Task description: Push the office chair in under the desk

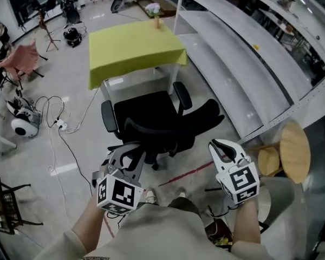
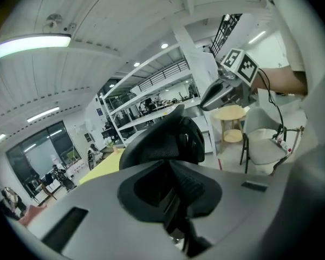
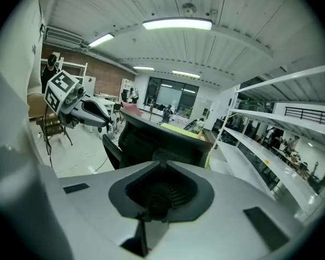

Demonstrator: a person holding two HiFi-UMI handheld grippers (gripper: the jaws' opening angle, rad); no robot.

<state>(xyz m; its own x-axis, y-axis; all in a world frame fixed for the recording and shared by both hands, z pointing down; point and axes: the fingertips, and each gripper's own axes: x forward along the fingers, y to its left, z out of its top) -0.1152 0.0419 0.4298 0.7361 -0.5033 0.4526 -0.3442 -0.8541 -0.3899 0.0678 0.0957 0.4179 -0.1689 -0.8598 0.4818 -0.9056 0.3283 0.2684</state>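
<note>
A black office chair (image 1: 151,121) stands in front of the desk (image 1: 130,47) with the yellow-green cloth, its backrest towards me and its seat just short of the desk's front edge. My left gripper (image 1: 131,151) is low behind the left side of the backrest (image 2: 162,140), jaws shut with nothing between them. My right gripper (image 1: 219,144) hovers just behind the backrest's right end (image 3: 151,140), also shut and empty. Whether either gripper touches the chair I cannot tell. Each gripper view shows the other gripper: the right one (image 2: 219,93) and the left one (image 3: 92,112).
Long white shelving (image 1: 249,64) runs along the right. A round wooden stool (image 1: 292,150) and a grey chair (image 2: 262,140) stand at my right. Cables (image 1: 59,123) trail over the floor at the left, near a pink chair (image 1: 21,58). A red tape line (image 1: 184,173) crosses the floor.
</note>
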